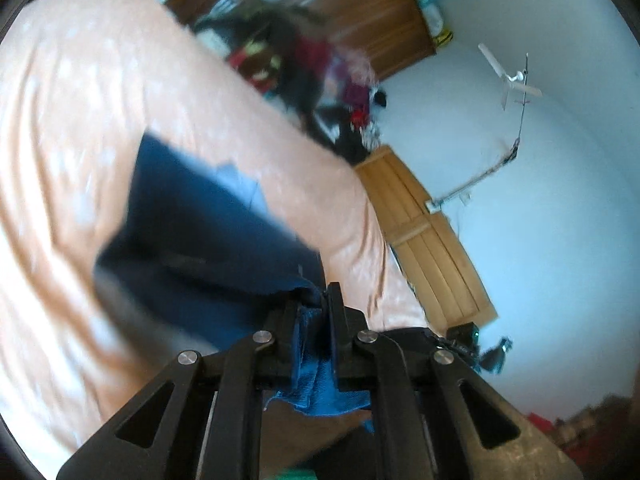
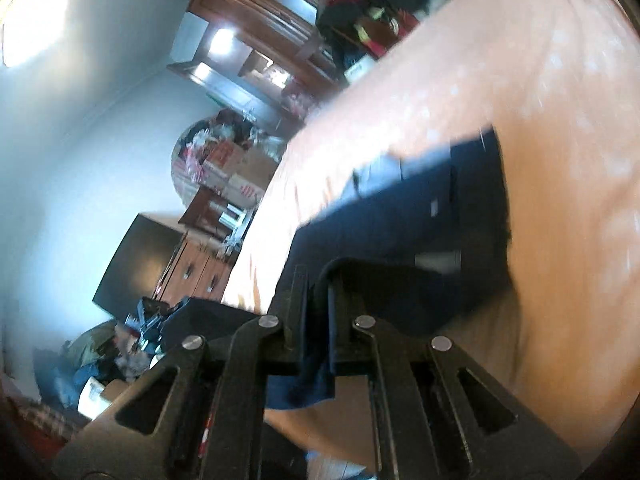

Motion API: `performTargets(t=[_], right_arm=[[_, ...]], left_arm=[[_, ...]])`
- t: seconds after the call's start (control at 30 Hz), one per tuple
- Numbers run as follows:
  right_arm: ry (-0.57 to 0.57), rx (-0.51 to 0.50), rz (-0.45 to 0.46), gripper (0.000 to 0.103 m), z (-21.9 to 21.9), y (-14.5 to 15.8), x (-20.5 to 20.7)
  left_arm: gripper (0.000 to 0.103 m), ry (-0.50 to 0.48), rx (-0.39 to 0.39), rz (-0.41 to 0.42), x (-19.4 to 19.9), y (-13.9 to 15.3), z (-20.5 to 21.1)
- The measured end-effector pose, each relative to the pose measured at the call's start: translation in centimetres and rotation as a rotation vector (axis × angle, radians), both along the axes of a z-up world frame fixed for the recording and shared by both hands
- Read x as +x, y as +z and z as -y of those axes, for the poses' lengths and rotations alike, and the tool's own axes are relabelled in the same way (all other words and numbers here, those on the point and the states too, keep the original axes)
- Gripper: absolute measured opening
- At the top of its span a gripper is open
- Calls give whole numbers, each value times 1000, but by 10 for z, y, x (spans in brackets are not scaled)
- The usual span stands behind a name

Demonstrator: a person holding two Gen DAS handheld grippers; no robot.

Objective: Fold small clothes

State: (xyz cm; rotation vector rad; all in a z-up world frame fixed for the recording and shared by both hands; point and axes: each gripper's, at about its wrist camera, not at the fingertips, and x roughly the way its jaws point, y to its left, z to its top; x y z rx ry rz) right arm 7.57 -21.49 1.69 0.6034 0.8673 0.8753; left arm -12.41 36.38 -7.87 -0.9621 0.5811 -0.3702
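Left gripper [image 1: 318,300]: nearest the left wrist camera; the black jaws are closed on a bunched blue edge of the garment, and a short tail of cloth is seen hanging back between the fingers [image 1: 338,300].

Right gripper [image 2: 318,284]: nearest the right wrist camera; the jaws are clamped on a dark fold of the same garment, with a flap of cloth drooping behind the fingers [image 2: 298,292].

Garment [image 1: 200,220]: a small dark blue piece, held at two points and stretched from the grippers out over the bedsheet; its far part is laid on the sheet, well in from the sheet's far edge. A paler patch is seen near its far end. Details are blurred.

Bedsheet [image 1: 80,120]: peach with faint pale spots, wrinkled, spread under the garment.

Clothes pile [image 1: 304,60]: dark, red and purple pieces heaped beyond the far edge of the bedsheet.

Wardrobe [image 1: 360,12]: brown wood, behind the pile.

Ceiling fan [image 1: 512,78]: white, seen against the pale blue ceiling in the left wrist view.

Television [image 2: 136,260]: a dark screen on a wooden dresser [image 2: 200,272], off the bedsheet's side edge in the right wrist view.
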Motion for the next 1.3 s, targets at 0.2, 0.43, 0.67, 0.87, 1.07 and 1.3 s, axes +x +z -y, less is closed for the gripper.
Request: performTargets(t=[0.2,0.43,0.67,0.87,1.07,1.3], right_arm=[[-12,-55,-20,8,-41,-12,119],[-57,-321,-203,34,-75,-124,228],[-83,-435,-201,52,-74,-167,231],[-23,-451,-164,66,-104,-172,246],[1,-439,-158,2,-113,-175,252],[-76,-364,-69,0,-86,-143,254]], left_arm=[[10,86,7,-55,102,-29,-45],[19,92,148,-300,238,-137,-60],[28,96,121,-418,269,-203,-64],[43,94,139,-368,263,-190,-63],[36,56,255,-375,269,-175,-48],[33,98,201,-312,276,-165,-68]])
